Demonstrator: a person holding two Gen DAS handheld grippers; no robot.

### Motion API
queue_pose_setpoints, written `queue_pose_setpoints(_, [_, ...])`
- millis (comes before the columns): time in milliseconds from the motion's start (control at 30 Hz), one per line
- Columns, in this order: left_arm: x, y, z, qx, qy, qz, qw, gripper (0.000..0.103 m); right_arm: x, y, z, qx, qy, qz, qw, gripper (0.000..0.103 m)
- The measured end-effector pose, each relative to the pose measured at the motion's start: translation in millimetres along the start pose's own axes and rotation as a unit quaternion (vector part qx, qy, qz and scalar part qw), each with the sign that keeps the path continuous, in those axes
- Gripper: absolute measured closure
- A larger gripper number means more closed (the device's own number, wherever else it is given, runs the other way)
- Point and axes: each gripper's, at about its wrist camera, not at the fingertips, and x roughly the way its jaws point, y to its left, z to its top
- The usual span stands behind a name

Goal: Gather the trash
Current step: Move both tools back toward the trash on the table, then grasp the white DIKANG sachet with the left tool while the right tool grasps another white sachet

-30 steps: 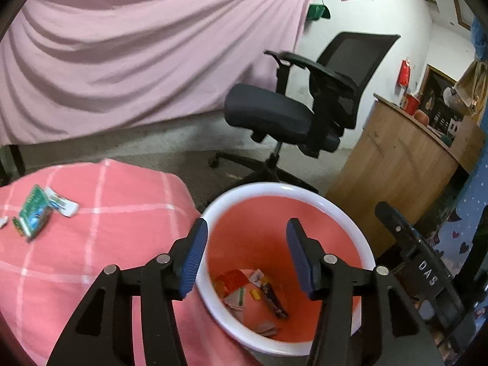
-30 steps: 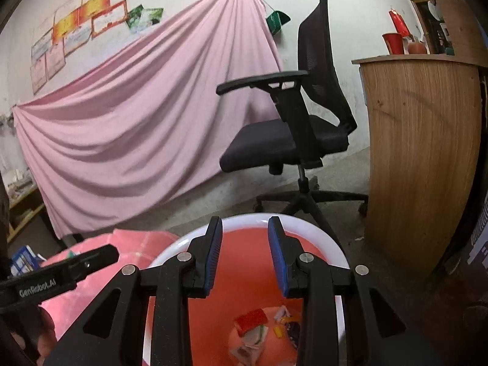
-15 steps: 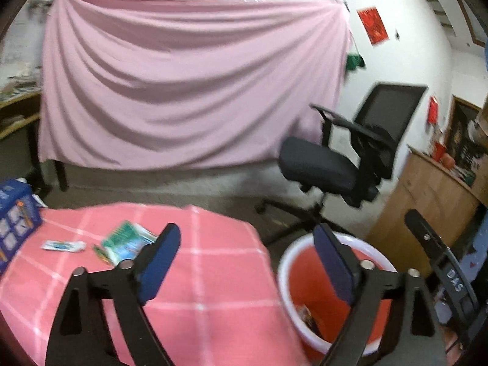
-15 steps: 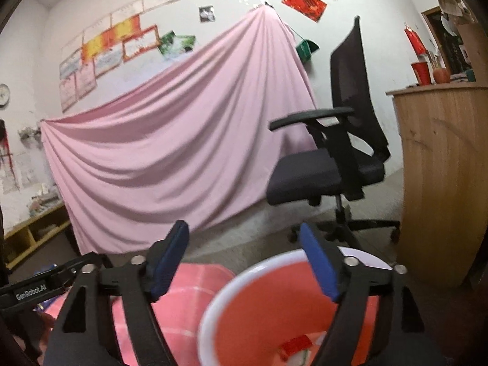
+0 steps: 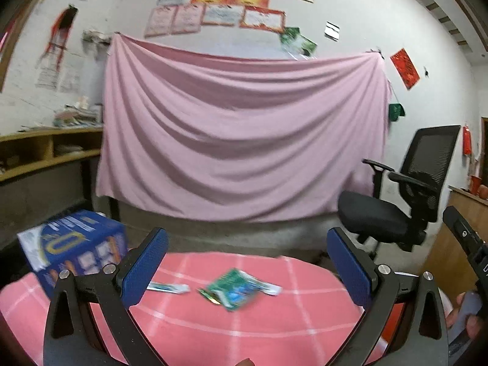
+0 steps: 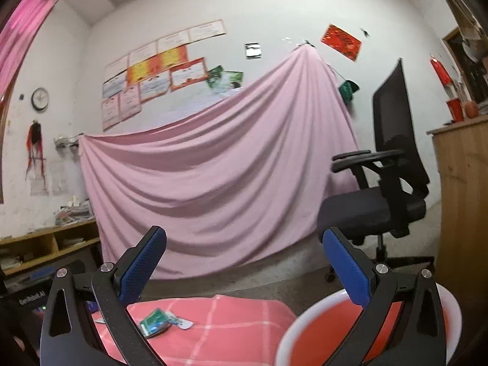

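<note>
Wrappers [image 5: 235, 289] mid-cloth, clear of tablecloth [image 5: 274, 329] edges

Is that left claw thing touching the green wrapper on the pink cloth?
Apart. In the left wrist view the left gripper stands with jaws opening and nothing between them, while the green wrapper lies flat on the pink tablecloth, clear of both pads.
</note>
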Motion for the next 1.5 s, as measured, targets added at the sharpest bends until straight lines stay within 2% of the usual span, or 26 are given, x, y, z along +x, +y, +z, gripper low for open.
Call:
queue_pose_setpoints(200, [4.6,40.6,-11.6,0.02,0.003,0.042,0.9989,0.002,12.8,39.9,-13.5,-0.064,0.01,0.031,0.997,0.0])
queue_pose_setpoints(400, [12.5,73.3,-30.5,0.025,0.023,0.065,0.9973,0.002,26.8,68.3,-29.7,-0.116,0.027,0.052,0.992,0.0])
queue_pose_setpoints(567, [31.3,87.8,-47.8,0.034,0.076,0.075,0.9937,0.002,48.3,82.0,-44.0,-0.138,0.069,0.061,0.986,0.0])
queue_pose_setpoints(600, [36.7,87.1,-50.2,0.039,0.089,0.077,0.9923,0.002,58.4,84.9,-48.1,-0.15,0.092,0.062,0.983,0.0])
queue_pose_setpoints(733, [73.3,91.0,-67.9,0.049,0.185,0.075,0.9787,0.002,88.8,87.2,-64.6,-0.177,0.151,0.047,0.971,0.0])
queue_pose_setpoints(833, [89.3,96.3,-75.3,0.046,0.224,0.066,0.9712,0.002,114.8,82.2,-73.3,-0.163,0.201,0.053,0.964,0.0])
queue_pose_setpoints(900, [97.6,97.5,-75.5,0.052,0.234,0.065,0.9685,0.004,138.4,79.7,-83.0,-0.165,0.25,0.053,0.953,0.0])
queue_pose_setpoints(1000, [115.1,96.0,-75.4,0.068,0.249,0.061,0.9643,0.004,166.8,73.9,-103.0,-0.152,0.335,0.063,0.928,0.015])
queue_pose_setpoints(1067, [126.0,95.0,-75.4,0.08,0.255,0.051,0.9622,0.005,183.0,71.0,-116.2,-0.144,0.388,0.071,0.908,0.02])
queue_pose_setpoints(1167, [139.0,92.2,-74.8,0.111,0.26,0.036,0.9586,0.014,194.6,73.8,-130.2,-0.152,0.434,0.081,0.884,0.031])
queue_pose_setpoints(1267, [155.2,85.5,-78.8,0.16,0.274,0.015,0.9482,0.014,202.5,82.8,-143.0,-0.171,0.466,0.096,0.863,0.031])
queue_pose_setpoints(1333, [163.0,82.9,-80.8,0.185,0.278,0.006,0.9426,0.014,206.1,84.6,-147.3,-0.183,0.472,0.095,0.857,0.031])
queue_pose_setpoints(1433, [170.5,88.9,-84.4,0.172,0.289,-0.021,0.9416,0.014,210.0,93.8,-148.0,-0.19,0.466,0.109,0.857,0.032])
queue_pose_setpoints(1500, [174.4,90.9,-87.6,0.175,0.296,-0.027,0.9387,0.014,215.3,98.2,-149.8,-0.192,0.467,0.116,0.856,0.035])
